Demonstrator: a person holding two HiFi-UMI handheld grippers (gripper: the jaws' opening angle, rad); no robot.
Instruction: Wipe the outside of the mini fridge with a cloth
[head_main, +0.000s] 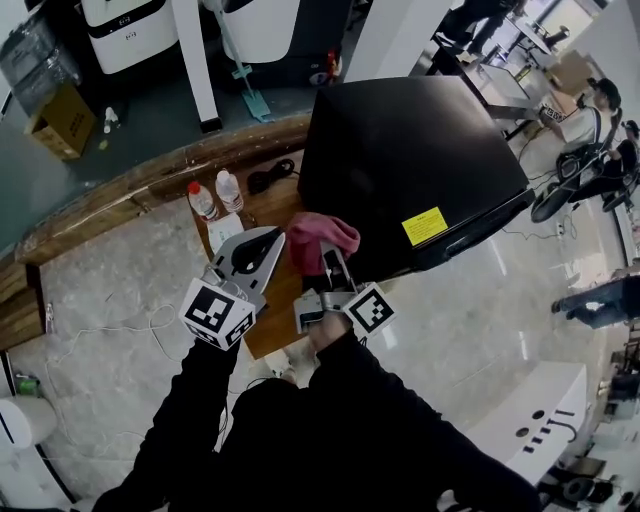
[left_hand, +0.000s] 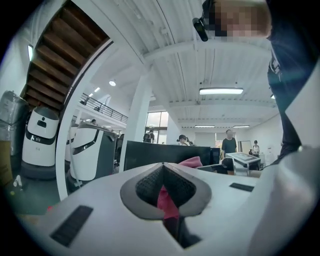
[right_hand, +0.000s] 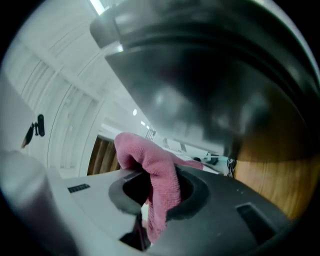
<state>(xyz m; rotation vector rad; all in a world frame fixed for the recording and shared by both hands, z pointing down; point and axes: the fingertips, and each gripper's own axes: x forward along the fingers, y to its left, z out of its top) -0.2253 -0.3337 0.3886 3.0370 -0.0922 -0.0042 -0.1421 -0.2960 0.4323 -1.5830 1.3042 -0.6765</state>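
Right gripper (head_main: 335, 263) clamps the pink cloth (head_main: 322, 238) at the near edge of the black mini fridge (head_main: 410, 160). Just beside it is the left gripper (head_main: 262, 246), its jaws closed on a pink sliver of the cloth. Two bottles (head_main: 215, 195) stand left of the fridge on the wooden table (head_main: 272, 318) — pale floor (head_main: 100, 270) lies open around it.

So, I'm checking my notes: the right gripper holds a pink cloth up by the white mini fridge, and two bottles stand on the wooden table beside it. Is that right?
Not quite. The mini fridge is black, not white, as the head view shows. The rest stands: the right gripper holds the pink cloth up by it, and two bottles stand on the wooden table beside it.
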